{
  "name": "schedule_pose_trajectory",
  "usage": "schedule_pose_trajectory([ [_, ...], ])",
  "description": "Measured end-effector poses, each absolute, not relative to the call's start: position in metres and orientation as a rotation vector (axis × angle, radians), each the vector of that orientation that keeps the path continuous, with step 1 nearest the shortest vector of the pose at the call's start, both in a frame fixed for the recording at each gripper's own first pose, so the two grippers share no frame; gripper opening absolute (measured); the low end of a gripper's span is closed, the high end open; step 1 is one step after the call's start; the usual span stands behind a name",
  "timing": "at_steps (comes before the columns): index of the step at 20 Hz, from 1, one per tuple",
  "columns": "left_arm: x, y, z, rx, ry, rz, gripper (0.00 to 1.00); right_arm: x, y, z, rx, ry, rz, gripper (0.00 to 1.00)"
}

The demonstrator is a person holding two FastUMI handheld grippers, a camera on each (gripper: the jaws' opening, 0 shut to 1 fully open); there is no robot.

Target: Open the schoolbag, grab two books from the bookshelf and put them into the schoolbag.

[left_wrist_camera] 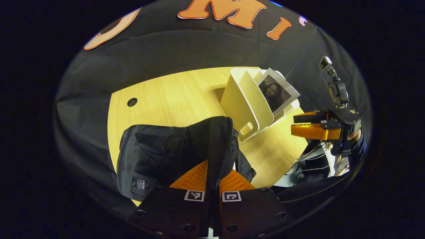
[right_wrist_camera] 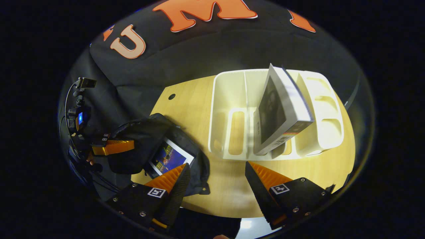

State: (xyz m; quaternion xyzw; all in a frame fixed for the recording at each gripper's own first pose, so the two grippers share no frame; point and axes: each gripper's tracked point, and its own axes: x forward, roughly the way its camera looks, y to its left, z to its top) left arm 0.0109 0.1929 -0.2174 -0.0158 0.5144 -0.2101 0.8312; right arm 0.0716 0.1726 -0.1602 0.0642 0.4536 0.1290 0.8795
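1. On the pale wooden table [left_wrist_camera: 172, 96] lies a black schoolbag [left_wrist_camera: 156, 156], with a cream plastic bookshelf [left_wrist_camera: 244, 103] standing just beyond it.
2. Seen from the left gripper view, the left gripper [left_wrist_camera: 213, 181] has its fingers drawn together on a raised fold of the schoolbag's fabric beside the zip (the cloth stands up between both pads), so it grips the opened edge.
3. Across the table in the same view, the right gripper [left_wrist_camera: 310, 127] hangs in the air just right of the bookshelf, held by a hand in a dark sleeve.
4. One book [left_wrist_camera: 277, 93] with a dark portrait on its cover leans tilted in the bookshelf, its top edge sticking up above the dividers.
5. From the right gripper view, the right gripper [right_wrist_camera: 215, 179] has its fingers spread wide with nothing between them, hovering over bare table in front of the bookshelf [right_wrist_camera: 229, 113].
6. That leaning book [right_wrist_camera: 282, 113] sits in a middle slot, its grey page edges turned up and to the right.
7. Another book [right_wrist_camera: 171, 159], with a blue picture in a white border, lies inside the open mouth of the schoolbag [right_wrist_camera: 139, 136].
8. Farther left in that view, the left gripper [right_wrist_camera: 114, 147] sits at the schoolbag's edge.
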Motion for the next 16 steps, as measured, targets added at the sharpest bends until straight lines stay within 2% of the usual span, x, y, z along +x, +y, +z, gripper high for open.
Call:
schedule_pose_trajectory([
  [11,0.011,0.198,-0.224,-0.086,1.096,-0.366,0.06,0.128,0.097,-0.100,-0.021,0.965,0.220,0.99],
  [16,0.011,0.201,-0.225,-0.096,1.100,-0.334,0.06,0.170,0.077,-0.108,-0.034,0.991,0.197,0.99],
])
